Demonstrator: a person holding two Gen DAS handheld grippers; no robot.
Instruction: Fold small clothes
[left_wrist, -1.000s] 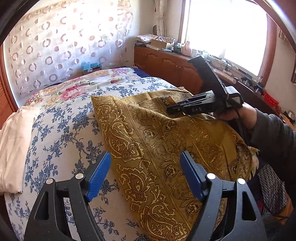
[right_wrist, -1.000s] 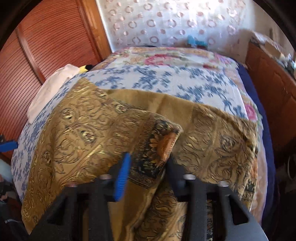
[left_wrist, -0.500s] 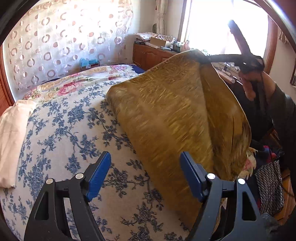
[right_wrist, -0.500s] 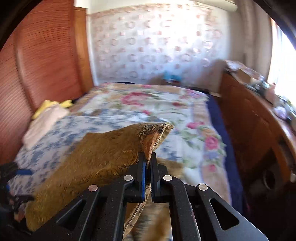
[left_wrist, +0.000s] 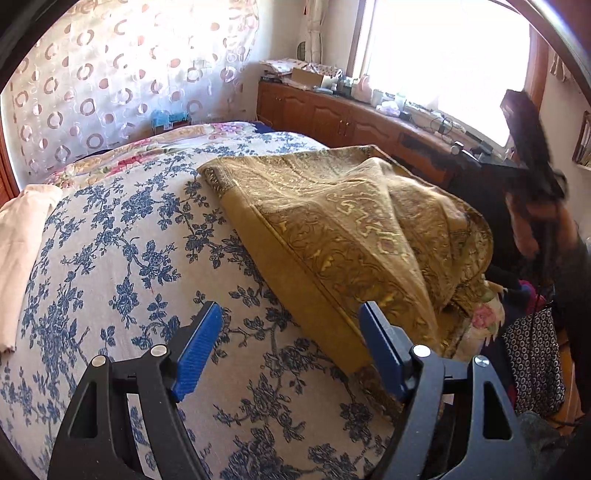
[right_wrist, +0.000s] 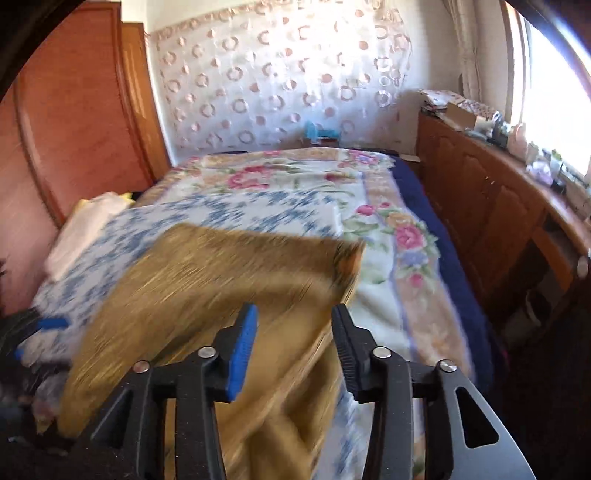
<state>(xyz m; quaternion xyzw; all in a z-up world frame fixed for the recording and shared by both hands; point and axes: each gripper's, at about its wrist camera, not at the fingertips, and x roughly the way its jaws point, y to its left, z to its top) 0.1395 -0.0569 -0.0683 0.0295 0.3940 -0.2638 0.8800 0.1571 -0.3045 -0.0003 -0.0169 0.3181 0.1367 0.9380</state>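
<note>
Cloth (left_wrist: 354, 229), mustard-gold with a paisley weave, lies doubled over itself on the bed (left_wrist: 122, 258), its folded edge running toward the left tool (left_wrist: 291, 347) and its far side slumping off the mattress edge. The left tool hangs released just above the bedspread, blue pads apart, gripping nothing, with the near corner of the cloth just beside its right pad. The right tool (right_wrist: 295, 347) is also spread wide and empty above the cloth (right_wrist: 207, 295), which is motion-blurred in that view.

The top layer looks puffed and skewed, so I judge the fold may set crooked unless it is flattened; the overhanging part could also drag the whole piece off the bed by its own weight. A pinch that catches the bedspread along with the cloth would spoil the next fold.

The bed wears a blue-flowered sheet over a rose-patterned blanket (right_wrist: 369, 206); a cream pillow (left_wrist: 22, 236) sits at its left. Beyond are a ring-patterned curtain (left_wrist: 122, 85), a wooden cabinet surface (left_wrist: 332, 110) cluttered under a bright window, and a wooden wardrobe (right_wrist: 74, 122).
</note>
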